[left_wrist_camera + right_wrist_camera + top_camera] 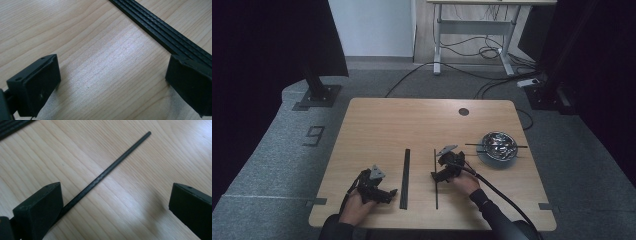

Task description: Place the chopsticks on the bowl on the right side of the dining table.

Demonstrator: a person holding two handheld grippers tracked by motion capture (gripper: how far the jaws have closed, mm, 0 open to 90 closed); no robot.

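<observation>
— How are we holding the tools?

— We are keeping the right tool (439,167) wide, jaws straddling the thin black rod (110,169) lying on the surface (377,125). The left tool (382,192) is gaping wide too, gripping nothing.

— And the grooved black strip (160,30)?

— It is lying just beside the left tool's far jaw, between both tools. A metal bowl (498,145) is sitting to the right.

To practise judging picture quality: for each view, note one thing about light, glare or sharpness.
High view: dark edges, evenly lit table, shiny bowl glinting. Left gripper view: pale sheen on the wood, flat strip sharp. Right gripper view: soft glare patch on the wood, thin rod sharp, near jaws slightly soft.
</observation>
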